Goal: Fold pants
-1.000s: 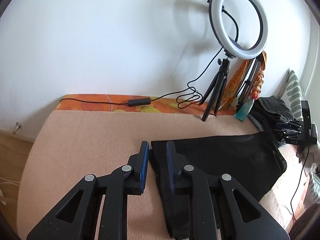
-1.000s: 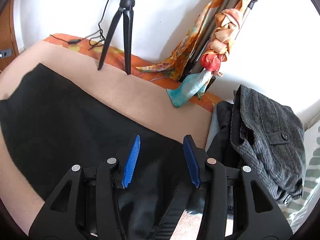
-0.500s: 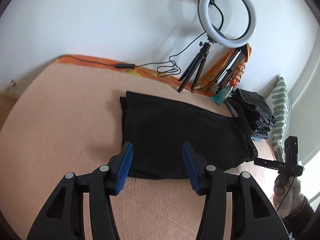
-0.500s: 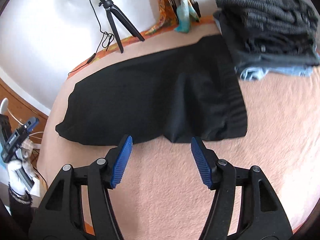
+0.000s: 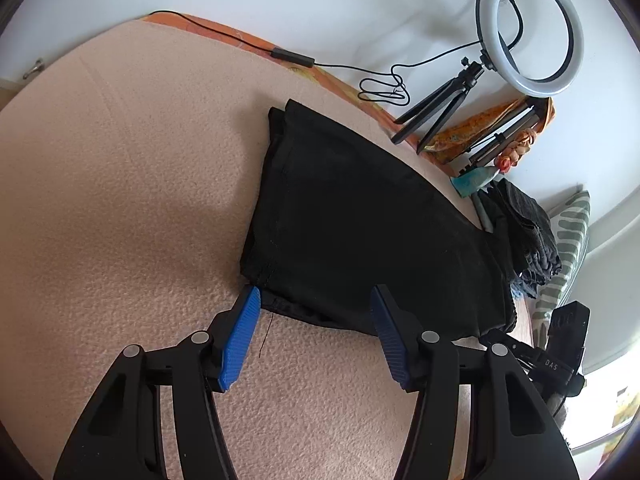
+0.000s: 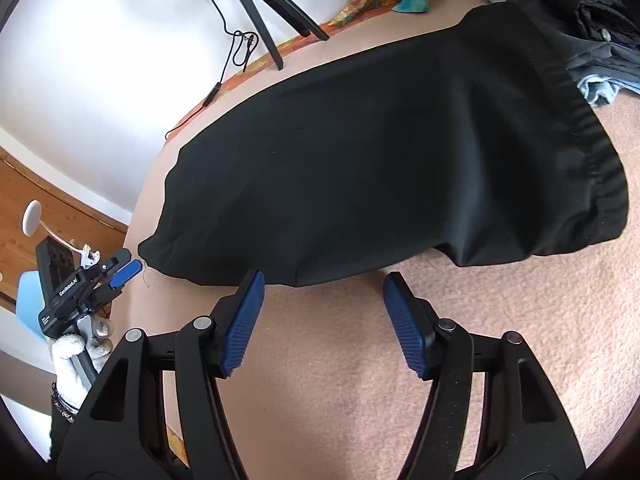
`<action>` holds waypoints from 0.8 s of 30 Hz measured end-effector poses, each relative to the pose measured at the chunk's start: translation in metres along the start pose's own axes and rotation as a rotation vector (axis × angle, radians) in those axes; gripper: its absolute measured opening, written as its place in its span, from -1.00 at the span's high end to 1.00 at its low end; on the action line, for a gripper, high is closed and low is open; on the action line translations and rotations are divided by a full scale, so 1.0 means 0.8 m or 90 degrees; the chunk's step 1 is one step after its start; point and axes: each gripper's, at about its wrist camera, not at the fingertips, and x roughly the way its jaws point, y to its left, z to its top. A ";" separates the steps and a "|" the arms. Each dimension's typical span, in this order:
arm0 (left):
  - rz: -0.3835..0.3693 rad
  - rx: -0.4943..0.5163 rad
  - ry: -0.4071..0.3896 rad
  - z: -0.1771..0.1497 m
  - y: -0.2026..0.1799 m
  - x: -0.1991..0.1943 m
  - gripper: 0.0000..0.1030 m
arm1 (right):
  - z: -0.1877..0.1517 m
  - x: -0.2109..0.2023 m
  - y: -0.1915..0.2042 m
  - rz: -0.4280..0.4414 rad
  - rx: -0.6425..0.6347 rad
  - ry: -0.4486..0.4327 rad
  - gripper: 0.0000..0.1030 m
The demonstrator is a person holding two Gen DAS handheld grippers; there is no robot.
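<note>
pants (image 5: pixel 360 232) flat on bed (image 5: pixel 120 200), ring light (image 5: pixel 528 28) behind, clothes pile (image 5: pixel 528 232) right

Bare blanket (image 6: pixel 460 360) lies open before the pants (image 6: pixel 380 160); clothes pile (image 5: pixel 528 232) and ring-light tripod (image 5: pixel 436 112) crowd the far edge.

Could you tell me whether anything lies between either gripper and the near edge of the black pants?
Nothing visible does. The left gripper, jaws opening and empty, sits at the black pants' near corner; the right gripper is open just short of their near edge, with only bare blanket between.
</note>
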 end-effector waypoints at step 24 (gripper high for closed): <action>0.013 0.013 -0.020 -0.007 0.002 0.015 0.71 | 0.005 0.030 0.033 0.051 0.002 0.013 0.46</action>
